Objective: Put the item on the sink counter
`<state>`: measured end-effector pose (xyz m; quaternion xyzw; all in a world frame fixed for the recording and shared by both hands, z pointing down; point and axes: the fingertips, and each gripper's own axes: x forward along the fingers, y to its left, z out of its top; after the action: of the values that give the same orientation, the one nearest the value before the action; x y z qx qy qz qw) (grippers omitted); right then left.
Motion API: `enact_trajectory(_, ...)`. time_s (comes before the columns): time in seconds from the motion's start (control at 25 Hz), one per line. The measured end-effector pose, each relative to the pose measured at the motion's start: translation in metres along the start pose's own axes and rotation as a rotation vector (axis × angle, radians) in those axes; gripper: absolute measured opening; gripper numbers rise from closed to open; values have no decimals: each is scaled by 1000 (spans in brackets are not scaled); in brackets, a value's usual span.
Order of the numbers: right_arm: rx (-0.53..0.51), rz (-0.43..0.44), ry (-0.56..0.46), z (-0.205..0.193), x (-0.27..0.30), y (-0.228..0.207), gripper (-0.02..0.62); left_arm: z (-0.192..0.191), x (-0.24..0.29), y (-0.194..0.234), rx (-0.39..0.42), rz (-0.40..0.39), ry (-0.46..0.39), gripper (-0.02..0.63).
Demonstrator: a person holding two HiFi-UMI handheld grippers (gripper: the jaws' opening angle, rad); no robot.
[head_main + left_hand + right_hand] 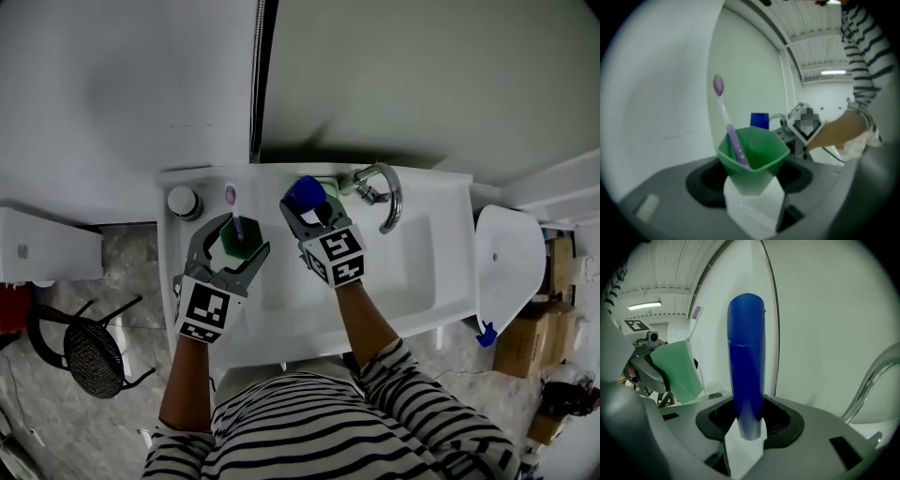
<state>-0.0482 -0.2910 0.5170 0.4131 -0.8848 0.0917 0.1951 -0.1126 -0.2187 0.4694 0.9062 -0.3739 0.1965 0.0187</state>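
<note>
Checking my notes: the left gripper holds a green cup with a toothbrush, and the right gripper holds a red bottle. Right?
Not quite: the bottle in the right gripper is blue, as the right gripper view shows. The rest stands.

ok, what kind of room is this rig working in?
Most likely a bathroom. There is a white sink with a curved tap, a green cup with a toothbrush standing in it, and what looks like a toilet beside the sink.
</note>
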Motion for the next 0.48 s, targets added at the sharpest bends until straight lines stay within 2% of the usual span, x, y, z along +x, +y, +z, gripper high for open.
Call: enact_trajectory(0.48, -20, -35, 38, -27, 47, -16, 160, -1, -8, 2, -15, 11, -13, 305)
